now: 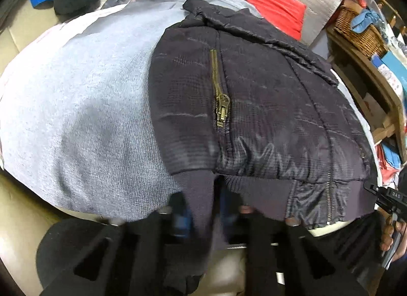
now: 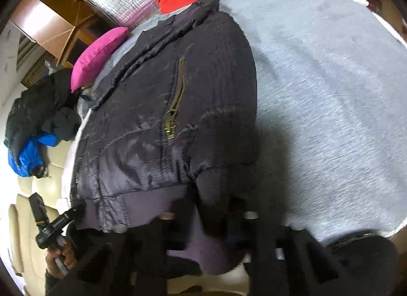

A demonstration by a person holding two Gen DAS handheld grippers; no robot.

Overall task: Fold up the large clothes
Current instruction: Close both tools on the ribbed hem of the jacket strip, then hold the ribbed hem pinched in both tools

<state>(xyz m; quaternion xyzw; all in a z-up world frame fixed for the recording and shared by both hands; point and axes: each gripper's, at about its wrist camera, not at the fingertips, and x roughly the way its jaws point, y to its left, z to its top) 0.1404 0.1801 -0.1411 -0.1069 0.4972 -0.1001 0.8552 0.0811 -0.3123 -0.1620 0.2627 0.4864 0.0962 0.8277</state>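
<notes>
Left wrist: quilted, shiny dark jacket (image 1: pixel 267 107) with ribbed hem on grey knit cloth (image 1: pixel 89 107).

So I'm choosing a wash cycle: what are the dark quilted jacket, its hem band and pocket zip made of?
Dark quilted jacket: likely nylon or polyester shell, slight sheen, stitched puffy panels. Hem band: matte ribbed knit. Pocket zip: brass-coloured metal, by its dull gold teeth.
</notes>
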